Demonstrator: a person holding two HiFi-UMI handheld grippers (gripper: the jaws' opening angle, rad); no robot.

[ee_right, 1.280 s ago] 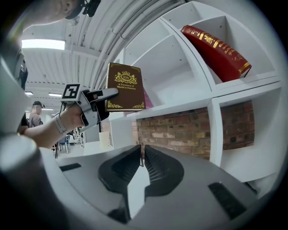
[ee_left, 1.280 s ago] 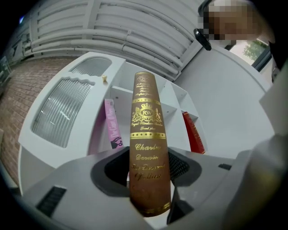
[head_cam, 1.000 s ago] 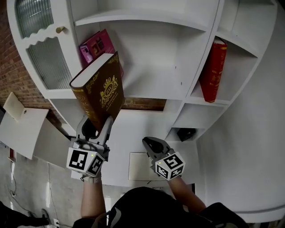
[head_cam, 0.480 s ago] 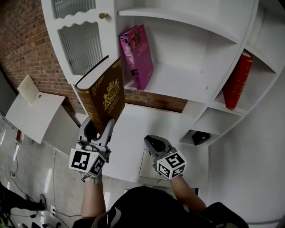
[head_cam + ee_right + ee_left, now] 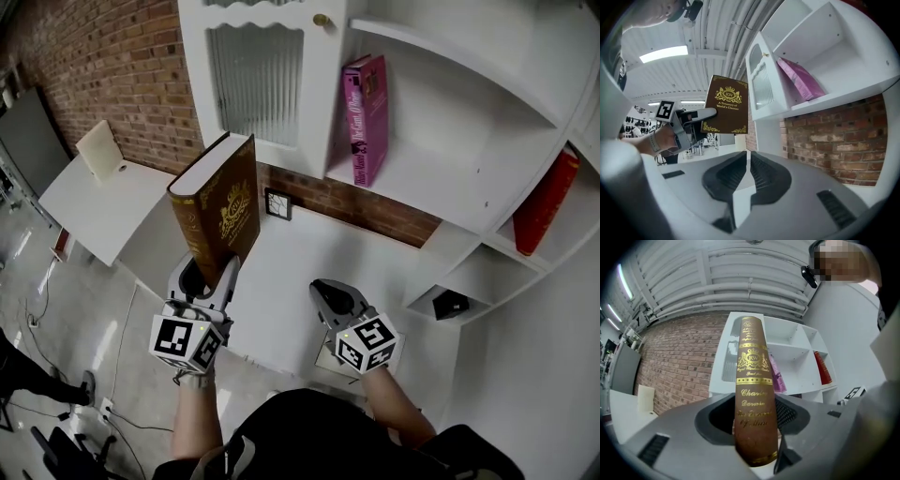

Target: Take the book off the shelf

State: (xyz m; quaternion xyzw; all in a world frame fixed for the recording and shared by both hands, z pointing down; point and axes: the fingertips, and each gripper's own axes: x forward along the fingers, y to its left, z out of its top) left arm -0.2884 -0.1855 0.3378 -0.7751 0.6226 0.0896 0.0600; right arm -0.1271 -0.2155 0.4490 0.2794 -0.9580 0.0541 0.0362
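Note:
A thick brown book with gold print (image 5: 218,208) stands upright in my left gripper (image 5: 208,274), whose jaws are shut on its lower end. It is held in the air, to the left of the white shelf unit (image 5: 441,192). The left gripper view shows the book's gilded spine (image 5: 754,394) rising between the jaws. My right gripper (image 5: 330,298) is shut with nothing in it, lower and to the right. Through the right gripper view I see the brown book (image 5: 726,105) held by the left gripper (image 5: 693,117).
A pink book (image 5: 366,117) leans in the shelf's upper bay and a red book (image 5: 544,202) stands in a right bay. A ribbed glass cabinet door (image 5: 258,80) is at the shelf's left. A white table (image 5: 103,192) stands by the brick wall (image 5: 122,66).
The view has swung left, so the shelf has slid to the right in the picture. The brown book stays in my left gripper, now farther left of the shelf. The right gripper is unchanged.

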